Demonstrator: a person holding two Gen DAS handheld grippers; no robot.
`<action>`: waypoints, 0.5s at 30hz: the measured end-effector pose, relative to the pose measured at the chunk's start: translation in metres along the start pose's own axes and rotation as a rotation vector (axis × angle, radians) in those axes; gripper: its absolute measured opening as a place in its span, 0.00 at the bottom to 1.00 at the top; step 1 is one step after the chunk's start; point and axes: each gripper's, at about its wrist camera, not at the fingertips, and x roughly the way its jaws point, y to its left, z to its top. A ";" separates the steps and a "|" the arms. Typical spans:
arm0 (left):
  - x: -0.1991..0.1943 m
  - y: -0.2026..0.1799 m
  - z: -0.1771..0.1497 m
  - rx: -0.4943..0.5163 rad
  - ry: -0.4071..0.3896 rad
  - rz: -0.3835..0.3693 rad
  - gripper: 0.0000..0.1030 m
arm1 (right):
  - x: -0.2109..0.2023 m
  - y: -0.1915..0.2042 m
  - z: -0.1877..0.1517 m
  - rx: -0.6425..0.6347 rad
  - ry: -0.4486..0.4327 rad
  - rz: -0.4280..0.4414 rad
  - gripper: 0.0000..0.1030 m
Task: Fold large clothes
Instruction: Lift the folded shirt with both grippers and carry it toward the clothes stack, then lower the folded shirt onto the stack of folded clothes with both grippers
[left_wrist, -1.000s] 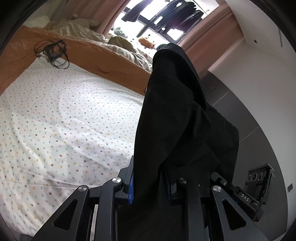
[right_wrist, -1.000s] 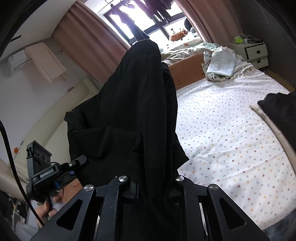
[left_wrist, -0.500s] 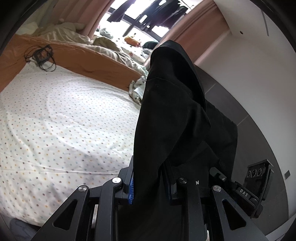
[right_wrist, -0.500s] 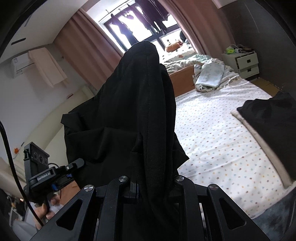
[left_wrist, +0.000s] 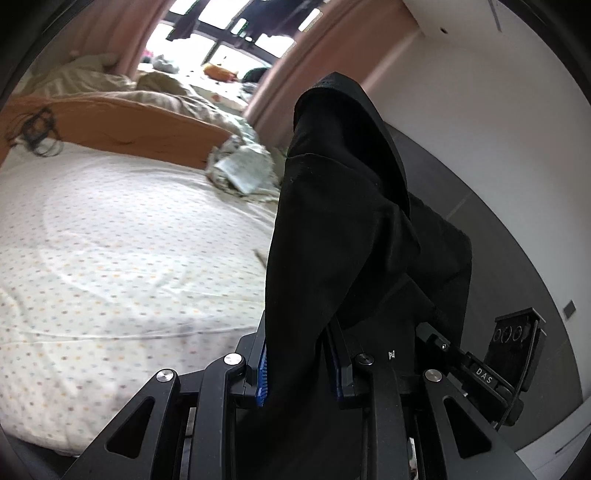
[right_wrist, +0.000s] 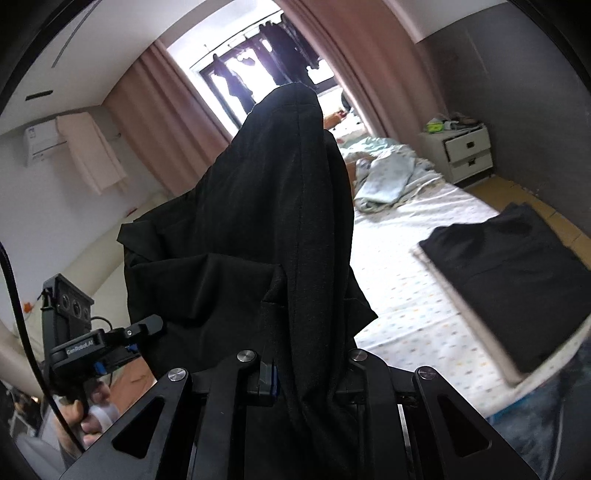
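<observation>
A large black garment (left_wrist: 343, 236) is bunched between my left gripper (left_wrist: 303, 325) jaws and drapes over the fingers, hiding their tips; only the blue pads (left_wrist: 262, 369) show at its base. The same black garment (right_wrist: 280, 221) hangs over my right gripper (right_wrist: 306, 347), which is shut on it too. It spans the gap between both grippers, lifted off the bed. In the right wrist view the left gripper (right_wrist: 92, 343) sits low at the left in a person's hand (right_wrist: 85, 417). The right gripper (left_wrist: 513, 350) shows low right in the left wrist view.
A dotted white bedsheet (left_wrist: 110, 258) lies below and ahead. A folded black garment (right_wrist: 517, 280) rests on a pale cloth at the bed's right edge. A crumpled pale blanket (right_wrist: 384, 177) lies at the far end, beside a white bedside cabinet (right_wrist: 465, 151). Cables (left_wrist: 33, 129) lie by the orange bed frame (left_wrist: 129, 122).
Both grippers have swung sideways together and risen a little, still holding the garment. The blanket pile has come into the left view; the folded black garment now shows fully in the right view.
</observation>
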 end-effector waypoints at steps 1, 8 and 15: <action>0.008 -0.009 0.000 0.009 0.010 -0.013 0.25 | -0.008 -0.008 0.003 -0.003 -0.010 -0.013 0.18; 0.061 -0.066 0.005 0.074 0.068 -0.109 0.25 | -0.053 -0.057 0.034 -0.025 -0.056 -0.086 0.18; 0.112 -0.113 0.015 0.144 0.124 -0.200 0.25 | -0.094 -0.099 0.069 -0.061 -0.093 -0.166 0.18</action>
